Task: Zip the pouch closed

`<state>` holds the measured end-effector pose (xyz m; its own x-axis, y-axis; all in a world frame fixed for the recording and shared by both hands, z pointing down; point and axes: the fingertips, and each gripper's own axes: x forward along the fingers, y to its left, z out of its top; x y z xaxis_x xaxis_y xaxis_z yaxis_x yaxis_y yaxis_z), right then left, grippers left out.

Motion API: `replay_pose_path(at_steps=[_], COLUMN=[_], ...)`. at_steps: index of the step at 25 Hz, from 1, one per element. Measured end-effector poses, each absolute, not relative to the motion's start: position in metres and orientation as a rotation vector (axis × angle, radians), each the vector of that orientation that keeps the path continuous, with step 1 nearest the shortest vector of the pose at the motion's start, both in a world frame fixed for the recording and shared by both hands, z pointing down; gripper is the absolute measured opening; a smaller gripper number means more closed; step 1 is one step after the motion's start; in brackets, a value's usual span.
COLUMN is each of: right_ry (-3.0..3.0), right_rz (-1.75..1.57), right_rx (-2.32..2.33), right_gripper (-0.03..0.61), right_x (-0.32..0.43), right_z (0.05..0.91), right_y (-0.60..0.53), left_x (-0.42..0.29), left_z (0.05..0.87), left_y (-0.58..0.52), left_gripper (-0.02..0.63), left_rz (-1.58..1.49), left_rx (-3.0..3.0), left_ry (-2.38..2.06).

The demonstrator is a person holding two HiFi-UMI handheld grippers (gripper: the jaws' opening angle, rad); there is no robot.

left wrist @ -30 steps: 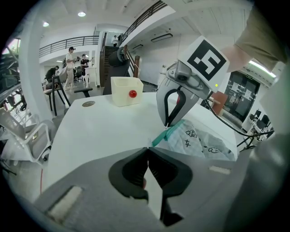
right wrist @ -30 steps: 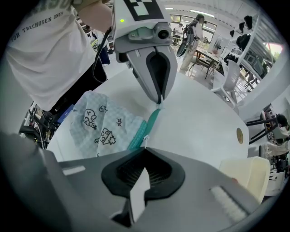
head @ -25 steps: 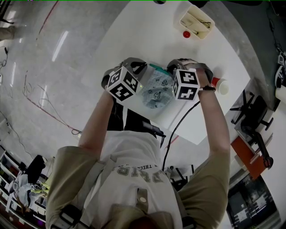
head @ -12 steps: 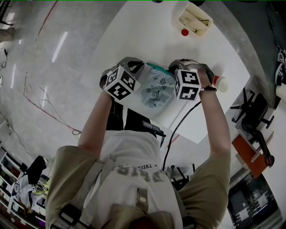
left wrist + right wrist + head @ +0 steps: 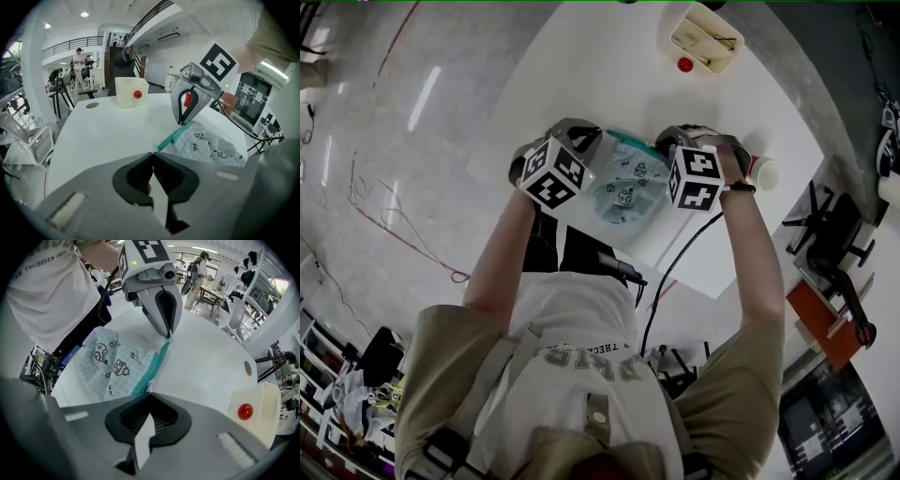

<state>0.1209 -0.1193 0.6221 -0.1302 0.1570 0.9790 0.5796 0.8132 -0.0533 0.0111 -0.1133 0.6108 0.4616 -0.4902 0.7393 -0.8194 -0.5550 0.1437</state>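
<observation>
Arms stretched out over the near edge of the white table point(image 5: 609, 66), the person held a gripper in each hand with the pouch point(image 5: 626, 187) lying flat between them. It sat close to that near edge, a pale checked fabric bag printed with little cartoon figures. Its body lay toward the person, and its teal zip point(image 5: 152, 365) ran along the side facing away from them. The zip's long line ran across from one gripper to the other, left to right.

The left gripper point(image 5: 153, 154) had its jaws pressed together on the left end of the teal band, with the cloth pinched right at the tips. The right gripper point(image 5: 150, 392) pointed steeply down at the opposite end. Its jaws were likewise closed, and the small silvery zip pull point(image 5: 150, 385) stood at their very tips. I could not make out how much of the zip was already done up.

Farther along the table, well apart from the pouch, stood a cream box point(image 5: 705, 37) with a red ball point(image 5: 685, 65) just beside it.
</observation>
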Motion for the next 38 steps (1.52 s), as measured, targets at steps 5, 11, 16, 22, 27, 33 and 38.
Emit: replay_pose_path(at_steps=[5,11,16,22,27,33,38], right_ry=[-1.684,-1.664,-1.651,-1.618,-1.619,-1.618,-1.598], right_rz=[-0.409,-0.393,-0.391,-0.394,-0.371,-0.362,-0.381], right_rx=[-0.578,-0.569,-0.566,-0.559,-0.532,-0.522,-0.533], right_gripper=[0.000,0.000,0.000,0.000,0.000,0.000,0.000], right_x=[0.124,0.136,0.143,0.157,0.162,0.163,0.168], right_z=[0.623,0.625,0.625,0.628,0.630,0.633,0.640], right_y=[-0.120,-0.123,-0.123,-0.126,-0.129,-0.130,-0.130], left_x=[0.010,0.002,-0.002,-0.017,-0.019,-0.018,-0.013], left_z=[0.612,0.615,0.617,0.621,0.619,0.620,0.621], left_y=[-0.114,-0.113,-0.113,-0.111,-0.114,-0.115,-0.115], left_gripper=[0.014,0.014,0.014,0.014,0.014,0.014,0.015], left_rz=[0.911,0.924,0.927,0.934,0.933,0.935,0.935], left_rx=[2.217,2.196,2.185,2.151,2.146,2.145,2.143], left_ry=[-1.104,-1.118,-1.130,-1.168,-1.182,-1.181,-1.180])
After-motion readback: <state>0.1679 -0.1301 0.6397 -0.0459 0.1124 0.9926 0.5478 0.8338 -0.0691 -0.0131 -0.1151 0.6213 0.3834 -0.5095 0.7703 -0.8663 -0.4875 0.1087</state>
